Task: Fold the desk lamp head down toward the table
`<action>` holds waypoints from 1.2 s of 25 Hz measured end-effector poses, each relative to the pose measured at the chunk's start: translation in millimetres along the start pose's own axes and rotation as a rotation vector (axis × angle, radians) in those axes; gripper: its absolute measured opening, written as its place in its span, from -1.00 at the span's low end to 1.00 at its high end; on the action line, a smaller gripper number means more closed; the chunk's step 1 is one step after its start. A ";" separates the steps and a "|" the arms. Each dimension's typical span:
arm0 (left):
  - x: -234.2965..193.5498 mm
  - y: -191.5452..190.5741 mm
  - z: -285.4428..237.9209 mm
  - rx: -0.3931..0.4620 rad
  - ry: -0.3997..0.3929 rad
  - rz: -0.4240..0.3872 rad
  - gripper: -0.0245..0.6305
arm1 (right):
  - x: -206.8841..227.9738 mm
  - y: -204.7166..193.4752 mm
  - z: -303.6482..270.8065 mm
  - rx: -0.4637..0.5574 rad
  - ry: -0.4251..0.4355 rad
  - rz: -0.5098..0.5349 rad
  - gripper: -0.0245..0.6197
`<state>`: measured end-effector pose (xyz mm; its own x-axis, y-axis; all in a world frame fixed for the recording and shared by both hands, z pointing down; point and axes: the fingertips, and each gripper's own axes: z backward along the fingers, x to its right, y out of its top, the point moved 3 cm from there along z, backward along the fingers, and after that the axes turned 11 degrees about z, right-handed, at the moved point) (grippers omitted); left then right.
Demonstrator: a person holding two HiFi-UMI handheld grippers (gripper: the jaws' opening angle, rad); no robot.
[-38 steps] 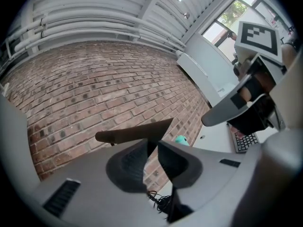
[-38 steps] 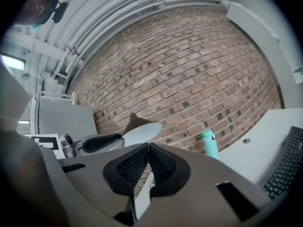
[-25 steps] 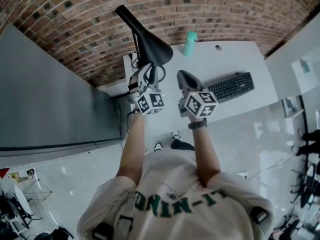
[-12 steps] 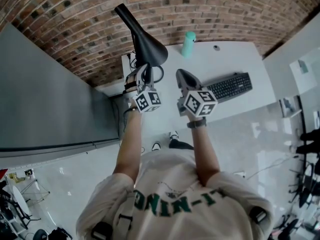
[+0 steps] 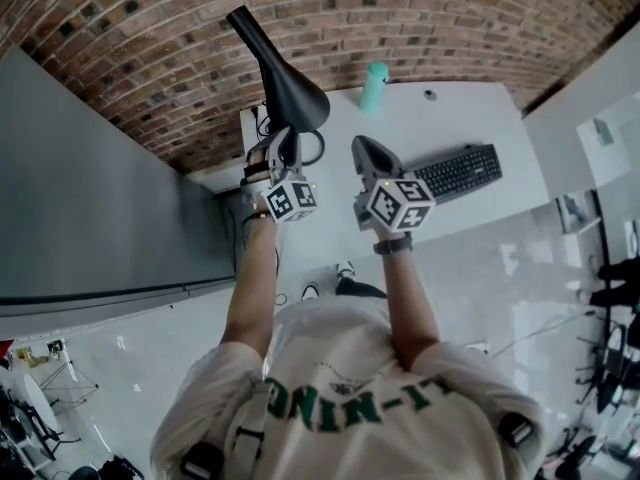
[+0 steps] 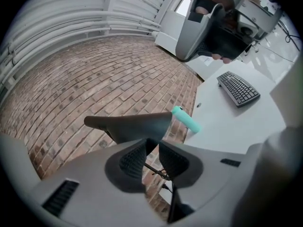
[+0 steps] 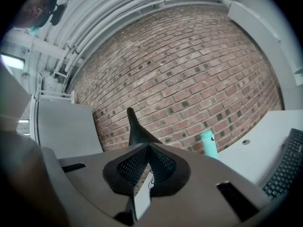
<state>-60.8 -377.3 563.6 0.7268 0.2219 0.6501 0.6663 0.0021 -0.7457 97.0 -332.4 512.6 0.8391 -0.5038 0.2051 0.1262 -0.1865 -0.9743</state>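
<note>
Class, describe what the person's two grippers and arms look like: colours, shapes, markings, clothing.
Both the left gripper and right gripper are grey, with black ribbed pads and a white cube of black square markers. The left jaws are opening, nothing between them. The sleeves are short and pale; a dark wristband circles the right wrist.

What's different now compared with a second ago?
The left gripper shifted slightly left in the head view, and its jaws are opening, with the wide end of the lamp head at their tips. The right gripper, shut, the bottle and the keyboard stayed put.
</note>
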 end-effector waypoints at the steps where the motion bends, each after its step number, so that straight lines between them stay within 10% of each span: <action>1: -0.3 0.0 -0.1 -0.002 -0.005 0.009 -0.69 | -0.2 0.7 -0.3 0.002 0.001 0.000 -0.90; 10: -7.5 10.8 22.0 0.074 -0.099 0.240 -0.56 | 0.3 6.3 -7.8 0.020 0.004 -0.003 -0.90; 23: -76.7 59.2 58.5 0.163 -0.170 0.794 -0.62 | -3.3 31.4 -18.6 0.070 -0.040 0.100 -0.90; 30: -100.8 61.9 68.7 0.158 -0.092 0.883 -0.91 | -17.1 53.0 -21.8 0.091 -0.058 0.235 -0.90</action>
<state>-104.3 -332.6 441.9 0.9423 0.2833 -0.1781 -0.1638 -0.0739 -0.9837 77.8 -352.1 459.5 0.8796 -0.4748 -0.0309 -0.0307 0.0082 -0.9995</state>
